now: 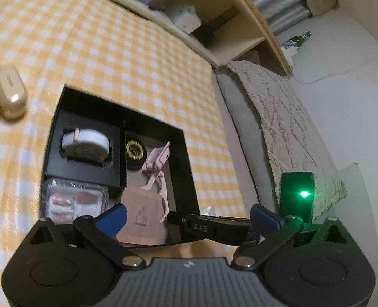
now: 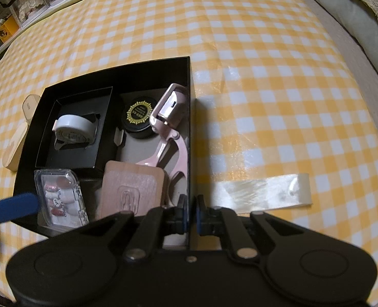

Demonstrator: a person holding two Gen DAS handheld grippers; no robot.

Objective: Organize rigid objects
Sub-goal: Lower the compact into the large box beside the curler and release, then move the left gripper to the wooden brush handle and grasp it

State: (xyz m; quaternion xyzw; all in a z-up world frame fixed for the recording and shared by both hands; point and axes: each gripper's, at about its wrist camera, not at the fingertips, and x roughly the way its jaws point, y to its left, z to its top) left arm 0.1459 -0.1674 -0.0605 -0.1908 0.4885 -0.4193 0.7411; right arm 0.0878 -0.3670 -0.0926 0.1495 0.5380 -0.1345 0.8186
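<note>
In the left wrist view we see our left tool [image 1: 186, 220] at the bottom of the frame with its blue pads spread wide and nothing between them. Above it, in the centre of the frame, the black box [image 1: 61, 107] sits open on the counter [image 1: 127, 58], which wears a yellow checked cloth. Inside the box, a white tape roll [image 1: 85, 142] lies in a smaller black tray at upper left, a black round jar [image 1: 135, 153] with a gold seal sits right of it, a pink eyelash curler [image 1: 157, 163] lies along the right side, a clear case of false nails [image 1: 71, 200] fills the lower left, and a pink compact [image 1: 140, 215] lies beside it. A beige case [image 1: 8, 94] rests on the cloth at the left edge, apart from the box.

In the right wrist view our right tool [image 2: 191, 217] at lower centre is closed on the right wall of the black box [image 2: 191, 128], one pad inside and one outside. The eyelash curler [image 2: 168, 128] lies just inside that wall, and the pink compact [image 2: 131, 192] is left of the pads. A strip of clear tape [image 2: 265, 192] lies on the cloth at right.
</note>
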